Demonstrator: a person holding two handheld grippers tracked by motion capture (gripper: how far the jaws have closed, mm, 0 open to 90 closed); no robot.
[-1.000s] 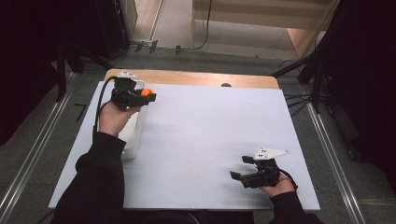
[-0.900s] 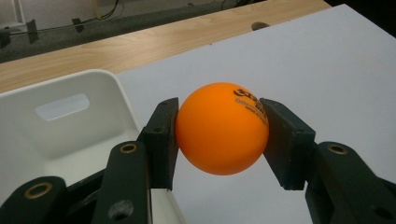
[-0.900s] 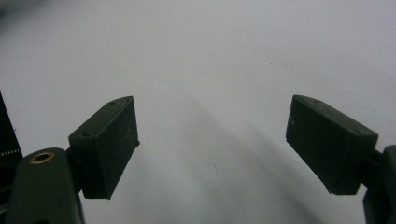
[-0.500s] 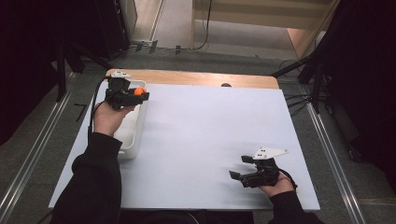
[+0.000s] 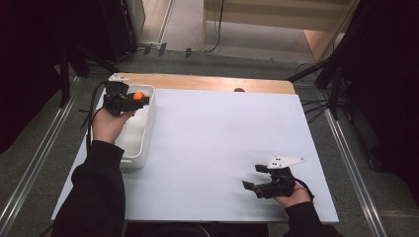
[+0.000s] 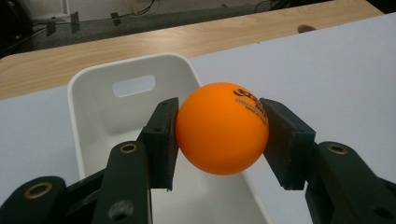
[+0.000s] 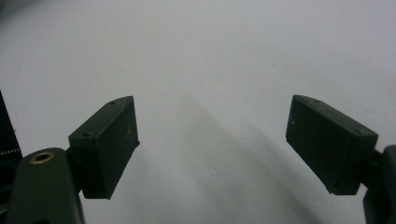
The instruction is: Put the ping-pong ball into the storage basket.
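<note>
An orange ball with dark print sits clamped between the pads of my left gripper, held in the air above the white bin. From the high view the ball and left gripper hang over the far end of the bin at the table's left edge. My right gripper rests low near the front right of the white table top, jaws open. Between its two black pads there is nothing but bare white surface; the right gripper points across the table.
The white table top has a wooden strip along its far edge with a dark hole. Metal rails and cables run on the floor either side. The bin has a handle slot in its far wall.
My left gripper has carried the orange ball leftward and a little away from me, from the bin's right rim to over the bin's far end. The right gripper has stayed put.
</note>
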